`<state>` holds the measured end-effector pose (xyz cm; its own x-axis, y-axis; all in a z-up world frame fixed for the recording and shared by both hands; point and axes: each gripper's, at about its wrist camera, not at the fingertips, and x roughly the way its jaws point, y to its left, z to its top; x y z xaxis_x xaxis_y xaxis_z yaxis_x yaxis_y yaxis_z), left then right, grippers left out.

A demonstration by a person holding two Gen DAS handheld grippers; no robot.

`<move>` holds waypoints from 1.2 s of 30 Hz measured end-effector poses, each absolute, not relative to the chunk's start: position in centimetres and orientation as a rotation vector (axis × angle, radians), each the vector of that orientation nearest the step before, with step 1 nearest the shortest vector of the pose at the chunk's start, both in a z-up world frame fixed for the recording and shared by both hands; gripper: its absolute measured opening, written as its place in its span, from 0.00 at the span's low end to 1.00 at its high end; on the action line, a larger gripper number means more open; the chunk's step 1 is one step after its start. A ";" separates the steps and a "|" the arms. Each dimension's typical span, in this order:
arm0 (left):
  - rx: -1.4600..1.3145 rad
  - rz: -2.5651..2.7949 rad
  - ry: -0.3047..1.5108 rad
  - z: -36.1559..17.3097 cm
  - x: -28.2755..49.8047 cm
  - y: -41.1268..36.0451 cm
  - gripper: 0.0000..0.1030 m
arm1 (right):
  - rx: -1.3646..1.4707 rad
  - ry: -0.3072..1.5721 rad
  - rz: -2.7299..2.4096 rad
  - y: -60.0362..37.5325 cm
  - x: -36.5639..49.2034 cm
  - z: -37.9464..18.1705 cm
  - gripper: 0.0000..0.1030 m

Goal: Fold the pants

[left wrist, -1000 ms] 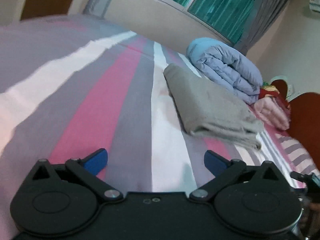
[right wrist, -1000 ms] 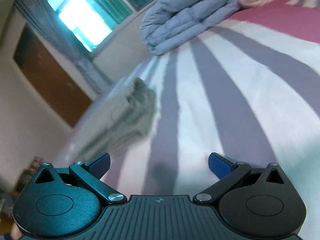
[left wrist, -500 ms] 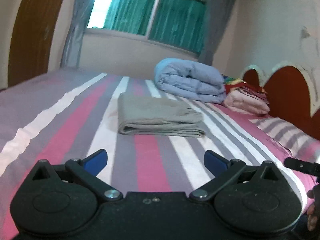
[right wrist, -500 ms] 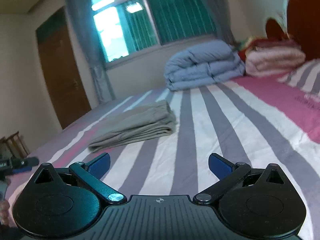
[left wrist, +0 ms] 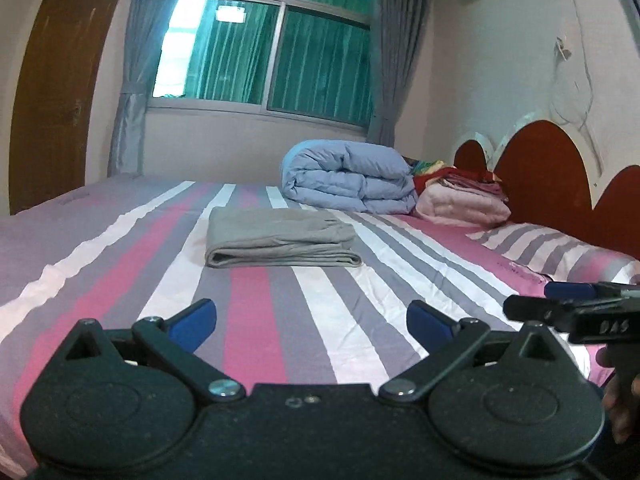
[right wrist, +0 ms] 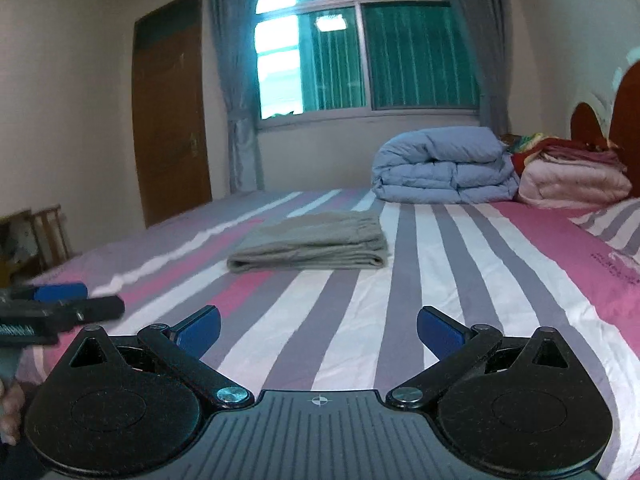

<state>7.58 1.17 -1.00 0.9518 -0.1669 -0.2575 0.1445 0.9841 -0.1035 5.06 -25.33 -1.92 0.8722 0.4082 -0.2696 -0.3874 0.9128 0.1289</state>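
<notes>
One grey pants, folded, lay mid-bed, apart from both grippers. Left hand-held gripper released, empty; right hand-held gripper likewise. One blue duvet, one pink blanket beyond.

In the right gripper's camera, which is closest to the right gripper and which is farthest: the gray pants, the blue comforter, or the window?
1. Gray pants: folded mid-bed, ahead of the right gripper.
2. Blue comforter: behind them, right.
3. Window: back wall.
</notes>
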 end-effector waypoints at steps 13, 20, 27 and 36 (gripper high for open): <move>-0.123 -0.132 0.257 -1.2 7.6 2.1 0.94 | 0.018 0.288 0.390 -24.3 5.6 -3.0 1.00; -0.117 -0.129 0.255 -1.2 7.5 2.1 0.94 | 0.023 0.282 0.394 -24.6 5.5 -2.9 1.00; -0.115 -0.126 0.255 -1.2 7.5 2.0 0.94 | 0.040 0.282 0.391 -24.7 5.7 -2.9 1.00; -0.115 -0.129 0.257 -1.1 7.5 2.1 0.94 | 0.041 0.284 0.388 -24.6 5.7 -2.8 1.00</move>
<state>7.47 2.08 -1.14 0.9590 -0.1416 -0.2456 0.1122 0.9851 -0.1300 5.70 -24.56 -2.84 0.8867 0.3785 -0.2656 -0.3671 0.9255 0.0935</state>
